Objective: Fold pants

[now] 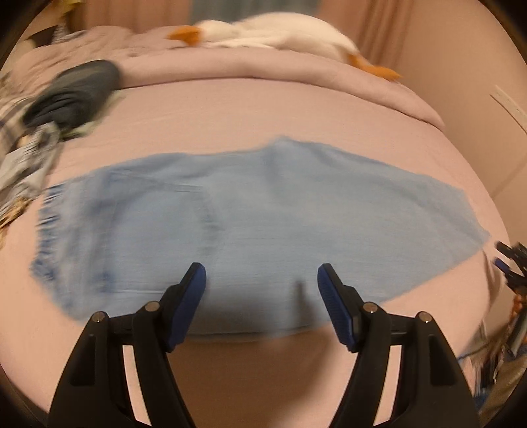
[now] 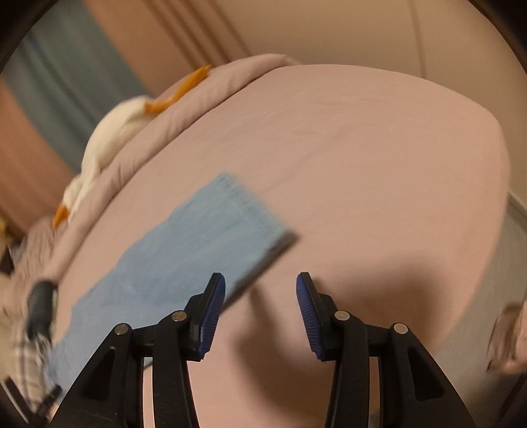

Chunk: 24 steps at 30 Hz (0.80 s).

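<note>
Light blue pants (image 1: 210,224) lie flat on the pink bed (image 1: 296,108), ahead of the left gripper (image 1: 262,280), whose jaws stand apart and empty; its shadow darkens their near edge. Right gripper (image 2: 261,289) likewise apart, empty, pant hem ahead-left, blurred

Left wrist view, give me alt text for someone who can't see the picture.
Light blue pants lie spread flat across a pink bed, already folded lengthwise, with the open left gripper above their near edge, holding nothing. A white and orange plush toy lies along the far side, and dark clothes are piled at left.
</note>
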Each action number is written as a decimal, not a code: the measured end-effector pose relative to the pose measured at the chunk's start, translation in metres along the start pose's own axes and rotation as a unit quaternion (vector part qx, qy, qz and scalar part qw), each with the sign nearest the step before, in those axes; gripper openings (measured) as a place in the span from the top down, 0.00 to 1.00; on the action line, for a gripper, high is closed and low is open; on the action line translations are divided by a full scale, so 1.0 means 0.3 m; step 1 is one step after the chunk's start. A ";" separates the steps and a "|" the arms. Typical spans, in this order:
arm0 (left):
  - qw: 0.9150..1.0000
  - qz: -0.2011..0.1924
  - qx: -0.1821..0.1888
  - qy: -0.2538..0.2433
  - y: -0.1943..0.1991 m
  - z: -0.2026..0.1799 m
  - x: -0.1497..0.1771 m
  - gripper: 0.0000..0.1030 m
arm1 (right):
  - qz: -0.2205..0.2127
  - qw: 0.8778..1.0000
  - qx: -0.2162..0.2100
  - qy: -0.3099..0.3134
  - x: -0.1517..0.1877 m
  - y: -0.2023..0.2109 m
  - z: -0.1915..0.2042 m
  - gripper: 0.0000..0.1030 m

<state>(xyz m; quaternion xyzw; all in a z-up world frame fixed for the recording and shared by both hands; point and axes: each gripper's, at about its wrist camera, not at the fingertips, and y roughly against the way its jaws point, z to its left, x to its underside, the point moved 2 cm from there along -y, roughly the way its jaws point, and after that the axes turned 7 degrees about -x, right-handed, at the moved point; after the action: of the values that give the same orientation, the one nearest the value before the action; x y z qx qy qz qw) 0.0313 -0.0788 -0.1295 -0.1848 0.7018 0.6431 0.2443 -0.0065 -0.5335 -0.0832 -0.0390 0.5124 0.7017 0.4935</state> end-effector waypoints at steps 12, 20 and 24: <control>0.993 0.059 0.089 -0.043 -0.139 -0.266 -0.033 0.32 | 0.010 0.991 -0.096 -0.092 0.006 -0.063 -0.090 0.51; 0.992 0.084 0.090 -0.031 -0.177 -0.296 -0.056 0.32 | -0.015 0.993 -0.096 -0.062 -0.039 -0.123 -0.062 0.64; 0.992 0.077 0.077 -0.060 -0.187 -0.313 -0.053 0.32 | -0.015 0.993 -0.095 -0.073 -0.056 -0.115 -0.069 0.84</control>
<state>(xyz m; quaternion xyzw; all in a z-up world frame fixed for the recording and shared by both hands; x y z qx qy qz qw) 0.0663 -0.1787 -0.1608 -0.0714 0.7452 0.6145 0.2491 0.0181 -0.5606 -0.1071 -0.0420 0.4054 0.7409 0.5337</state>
